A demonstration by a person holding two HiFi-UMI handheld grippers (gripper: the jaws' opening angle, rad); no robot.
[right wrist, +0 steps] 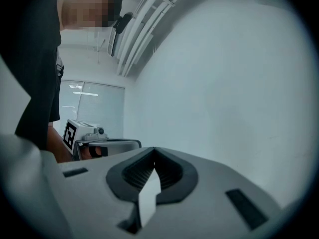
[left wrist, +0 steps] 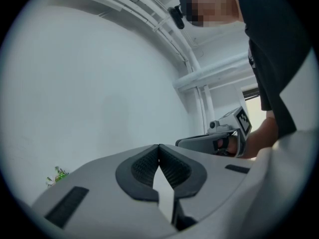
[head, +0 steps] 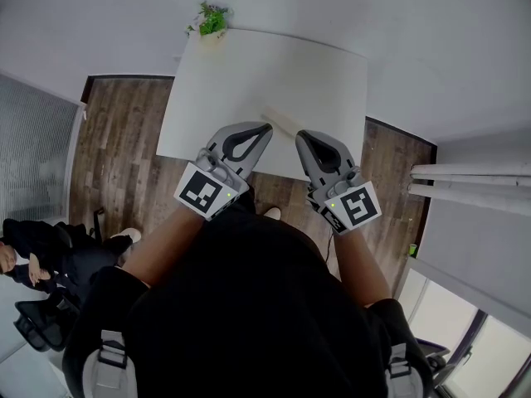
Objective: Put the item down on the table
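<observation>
A pale, flat beige item (head: 284,123) lies on the white table (head: 249,81) close to its near edge. My left gripper (head: 267,128) hovers just left of the item, its jaws shut with nothing between them. Just right of the item, my right gripper (head: 300,136) is shut and empty too. In the left gripper view the dark ribbed pads (left wrist: 172,168) meet at the tip of my left gripper (left wrist: 159,146), and the right gripper (left wrist: 224,139) shows beyond. In the right gripper view my right gripper (right wrist: 153,149) is also closed tip to tip, with the left gripper (right wrist: 102,144) at its left.
A small green plant (head: 211,18) stands at the table's far left corner, also in the left gripper view as the plant (left wrist: 59,174). Wooden floor (head: 116,148) surrounds the table. A seated person (head: 37,251) is at the left. White pipes (head: 473,181) run along the right wall.
</observation>
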